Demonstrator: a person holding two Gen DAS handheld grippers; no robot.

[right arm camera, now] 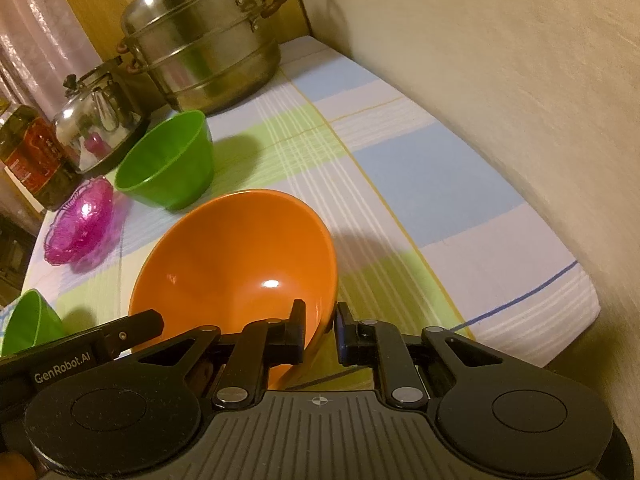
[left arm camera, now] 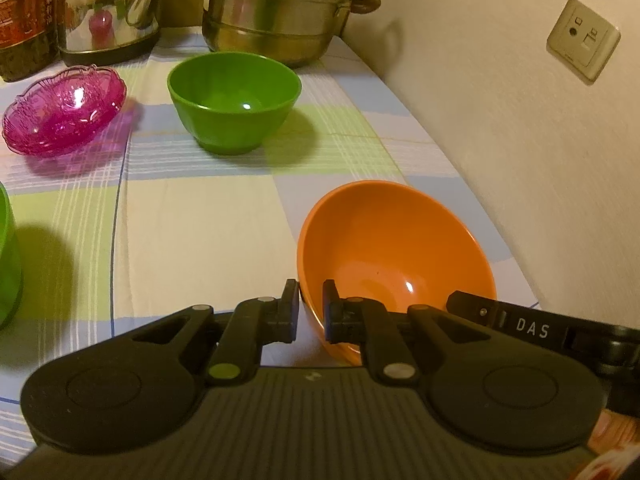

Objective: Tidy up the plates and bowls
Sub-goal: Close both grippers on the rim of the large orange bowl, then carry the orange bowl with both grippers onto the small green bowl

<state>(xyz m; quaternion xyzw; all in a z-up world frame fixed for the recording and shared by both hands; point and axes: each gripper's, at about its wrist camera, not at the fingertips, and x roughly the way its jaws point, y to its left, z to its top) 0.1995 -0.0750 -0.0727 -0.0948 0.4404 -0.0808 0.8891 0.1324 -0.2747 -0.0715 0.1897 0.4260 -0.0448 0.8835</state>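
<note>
Pinching opposite sides of the glossy orange plastic bowl's (left arm camera: 394,256) near rim, the left gripper (left arm camera: 311,312) and right gripper (right arm camera: 320,332) hold it tilted on the checked tablecloth (left arm camera: 200,220), jaws clamped either side of its wall.

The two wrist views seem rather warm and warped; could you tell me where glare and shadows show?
Left wrist view: yellowish light, glare spot inside the orange bowl, green bowl shadowing rightward. Right wrist view: fisheye-curved tablecloth edges, glare on the steamer pot.
</note>
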